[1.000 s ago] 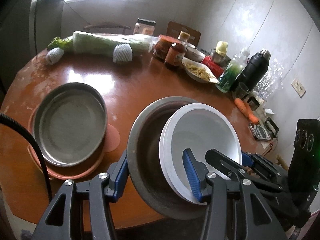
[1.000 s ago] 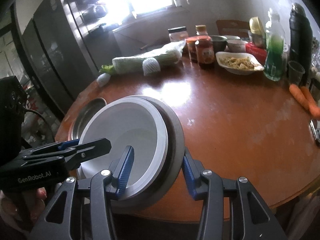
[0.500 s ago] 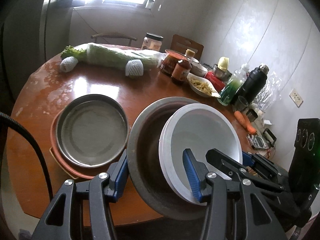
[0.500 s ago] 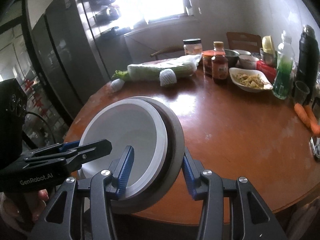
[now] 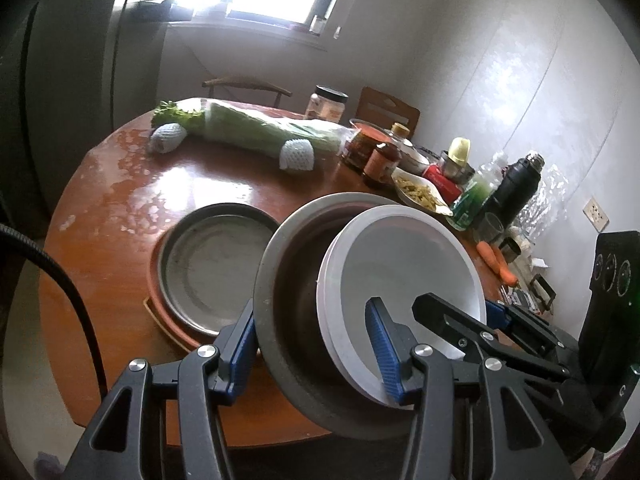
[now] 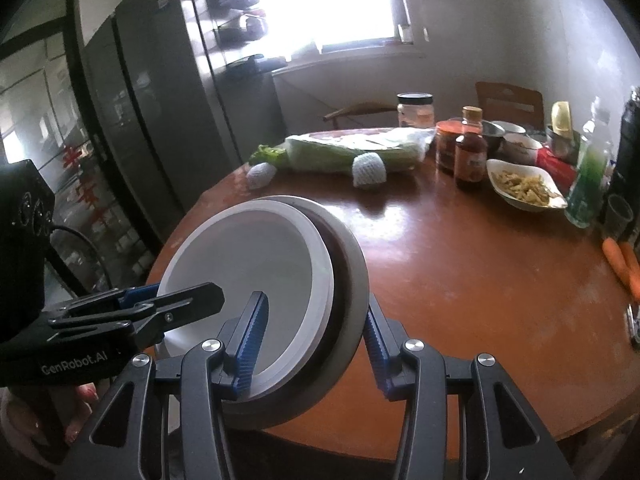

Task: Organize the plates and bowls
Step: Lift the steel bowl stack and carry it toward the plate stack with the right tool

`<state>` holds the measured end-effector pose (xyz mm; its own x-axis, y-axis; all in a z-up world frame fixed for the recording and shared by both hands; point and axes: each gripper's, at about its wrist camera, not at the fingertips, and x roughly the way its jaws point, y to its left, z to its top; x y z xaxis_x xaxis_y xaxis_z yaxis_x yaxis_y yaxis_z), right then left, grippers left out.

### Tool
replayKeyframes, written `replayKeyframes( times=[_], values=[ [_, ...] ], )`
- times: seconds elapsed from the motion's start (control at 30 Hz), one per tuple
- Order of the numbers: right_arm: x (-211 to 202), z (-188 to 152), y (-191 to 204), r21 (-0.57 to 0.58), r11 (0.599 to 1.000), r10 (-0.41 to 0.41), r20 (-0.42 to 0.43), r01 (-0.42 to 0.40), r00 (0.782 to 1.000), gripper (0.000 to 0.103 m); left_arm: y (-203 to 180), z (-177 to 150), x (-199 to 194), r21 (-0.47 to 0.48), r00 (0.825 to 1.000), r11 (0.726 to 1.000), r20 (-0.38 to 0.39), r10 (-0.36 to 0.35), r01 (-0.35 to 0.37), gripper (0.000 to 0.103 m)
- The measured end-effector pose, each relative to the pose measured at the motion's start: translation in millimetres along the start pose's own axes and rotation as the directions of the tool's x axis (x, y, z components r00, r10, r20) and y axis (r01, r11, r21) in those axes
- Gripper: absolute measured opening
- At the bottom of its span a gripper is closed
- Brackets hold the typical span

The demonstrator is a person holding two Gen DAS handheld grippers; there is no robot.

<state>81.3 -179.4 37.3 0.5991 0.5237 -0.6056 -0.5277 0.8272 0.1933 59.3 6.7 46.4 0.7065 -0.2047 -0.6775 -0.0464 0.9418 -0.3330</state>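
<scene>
We hold the stack, white bowl nested in the grey bowl, tilted above the round table, near the metal plate. Our left gripper and right gripper each clamp its rim from opposite sides.

On the round desk lie a wrapped cabbage, sauce jars, a green bottle and carrots.

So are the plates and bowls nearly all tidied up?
Partly. A metal pan already sits on the reddish plate on the table. In hand: both tongs, left and right, grip the big metal bowl with the white bowls nested inside, held tilted above the table. That stack is not set down yet.
</scene>
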Motion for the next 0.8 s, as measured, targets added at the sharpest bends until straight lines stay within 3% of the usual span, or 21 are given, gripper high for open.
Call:
replayKeyframes(
  times=[0.47, 0.8],
  values=[
    [26, 30, 40, -0.09, 0.995, 0.042, 0.017, -0.041, 0.999, 0.048, 45, 17, -12, -0.062, 0.997, 0.997, 0.057, 0.042, -0.039, 0.052],
    [64, 44, 62, -0.132, 0.989, 0.06, -0.004, -0.06, 0.998, 0.048, 82, 24, 5, -0.103, 0.997, 0.993, 0.042, 0.071, -0.066, 0.051]
  ],
)
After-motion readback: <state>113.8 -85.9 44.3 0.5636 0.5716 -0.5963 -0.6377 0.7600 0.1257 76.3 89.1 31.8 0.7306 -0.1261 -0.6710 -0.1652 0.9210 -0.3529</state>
